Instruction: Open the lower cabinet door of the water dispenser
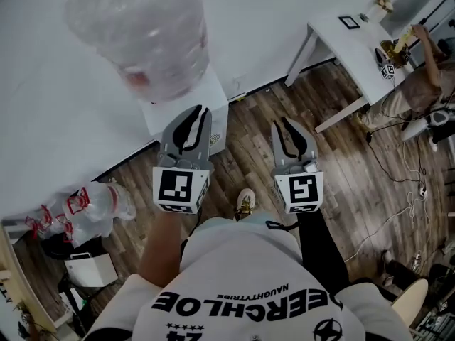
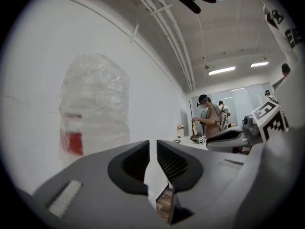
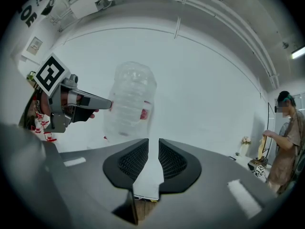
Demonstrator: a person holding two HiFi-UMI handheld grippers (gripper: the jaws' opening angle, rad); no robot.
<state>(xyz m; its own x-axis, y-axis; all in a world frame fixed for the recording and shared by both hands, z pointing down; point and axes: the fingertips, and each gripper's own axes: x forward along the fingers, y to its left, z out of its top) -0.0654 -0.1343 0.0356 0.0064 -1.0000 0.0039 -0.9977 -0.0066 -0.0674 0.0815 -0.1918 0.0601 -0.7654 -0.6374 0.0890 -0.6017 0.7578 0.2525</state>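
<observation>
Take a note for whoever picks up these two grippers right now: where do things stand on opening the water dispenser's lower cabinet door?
Left gripper: jaws a narrow gap apart, nothing between them, held level toward the water dispenser.
Right gripper: the same, a narrow gap and empty, beside the left one.
Dispenser: white, against the wall, with a clear bottle on top, just ahead of both grippers. Its lower cabinet door shows in no view, so its state cannot be told.
Done: nothing visible; neither gripper touches the dispenser.
Left: probably bring a gripper down to the lower door, take hold of it and pull it open.
</observation>
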